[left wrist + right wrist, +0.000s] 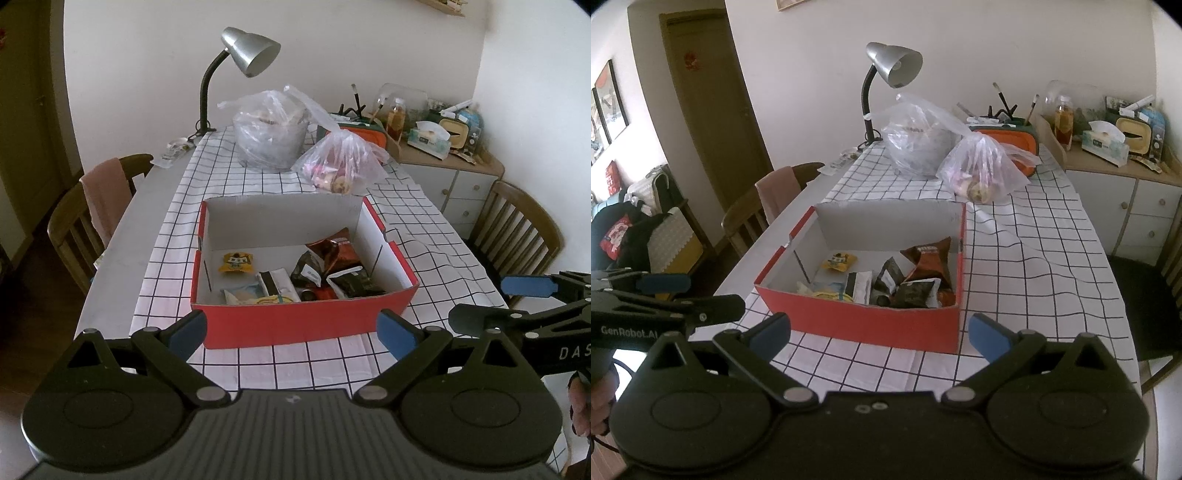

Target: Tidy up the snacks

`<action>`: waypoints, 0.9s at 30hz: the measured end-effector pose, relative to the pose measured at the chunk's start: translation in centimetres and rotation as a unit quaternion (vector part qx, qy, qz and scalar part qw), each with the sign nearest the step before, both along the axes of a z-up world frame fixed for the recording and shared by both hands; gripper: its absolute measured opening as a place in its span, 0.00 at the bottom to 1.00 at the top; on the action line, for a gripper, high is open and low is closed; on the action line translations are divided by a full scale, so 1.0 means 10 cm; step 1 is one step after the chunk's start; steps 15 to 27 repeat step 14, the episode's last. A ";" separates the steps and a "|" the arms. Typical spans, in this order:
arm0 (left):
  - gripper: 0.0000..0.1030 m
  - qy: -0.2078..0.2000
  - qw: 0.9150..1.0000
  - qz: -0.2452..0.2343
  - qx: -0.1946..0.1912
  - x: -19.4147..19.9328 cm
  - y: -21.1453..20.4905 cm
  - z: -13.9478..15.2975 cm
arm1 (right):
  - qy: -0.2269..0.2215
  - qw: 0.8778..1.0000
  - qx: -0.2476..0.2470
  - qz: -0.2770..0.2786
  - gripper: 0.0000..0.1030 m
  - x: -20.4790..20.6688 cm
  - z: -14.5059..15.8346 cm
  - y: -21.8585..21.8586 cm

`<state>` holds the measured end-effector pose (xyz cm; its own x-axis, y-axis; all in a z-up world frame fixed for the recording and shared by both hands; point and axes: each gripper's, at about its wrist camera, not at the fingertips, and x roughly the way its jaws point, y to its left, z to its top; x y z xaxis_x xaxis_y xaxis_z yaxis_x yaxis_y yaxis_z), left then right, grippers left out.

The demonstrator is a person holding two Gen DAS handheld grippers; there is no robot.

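Note:
A red cardboard box (306,321) with a white inside stands on the checked tablecloth; it also shows in the right wrist view (871,321). It holds several snack packets: a yellow one (236,263) at the left, a brown-orange bag (334,251) at the right, and dark and white packets (908,291) at the front. My left gripper (293,332) is open and empty, just in front of the box. My right gripper (881,334) is open and empty, in front of the box; it also shows in the left wrist view (517,299).
Two clear plastic bags (341,162) (271,136) with food sit behind the box. A silver desk lamp (247,51) stands at the table's far end. Wooden chairs (77,225) (517,225) flank the table. A cabinet (1123,199) with clutter stands at the right.

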<state>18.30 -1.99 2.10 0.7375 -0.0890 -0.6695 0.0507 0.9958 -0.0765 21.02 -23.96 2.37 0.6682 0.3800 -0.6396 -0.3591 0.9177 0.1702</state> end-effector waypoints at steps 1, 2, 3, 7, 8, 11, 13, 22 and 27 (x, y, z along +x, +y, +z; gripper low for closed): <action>0.96 0.000 1.000 0.000 0.001 0.00 0.00 0.00 | 0.000 1.000 0.001 0.000 1.00 0.00 0.00 0.00; 0.96 0.000 1.000 0.000 0.002 0.00 0.00 -0.01 | 0.001 1.000 0.001 0.000 1.00 0.00 0.00 -0.01; 0.96 0.001 1.000 0.000 0.002 0.00 0.00 -0.01 | 0.002 1.000 0.001 -0.001 1.00 0.00 -0.01 -0.01; 0.96 0.003 1.000 0.002 0.002 0.01 0.00 -0.05 | 0.005 1.000 0.002 -0.001 1.00 0.01 -0.03 -0.02; 0.96 0.004 1.000 0.002 0.002 0.01 0.00 -0.06 | 0.006 1.000 0.003 -0.002 1.00 0.01 -0.04 -0.02; 0.96 0.008 1.000 0.001 0.001 0.00 0.00 -0.09 | 0.010 1.000 0.003 -0.003 1.00 0.00 -0.06 -0.04; 0.96 0.010 1.000 0.004 0.001 -0.01 0.00 -0.11 | 0.011 1.000 0.004 -0.004 1.00 -0.01 -0.07 -0.05; 0.96 0.013 1.000 0.004 0.000 -0.01 0.00 -0.12 | 0.012 1.000 0.005 -0.004 1.00 -0.02 -0.08 -0.06; 0.96 0.013 1.000 0.004 0.000 -0.01 0.00 -0.12 | 0.012 1.000 0.005 -0.004 1.00 -0.02 -0.08 -0.06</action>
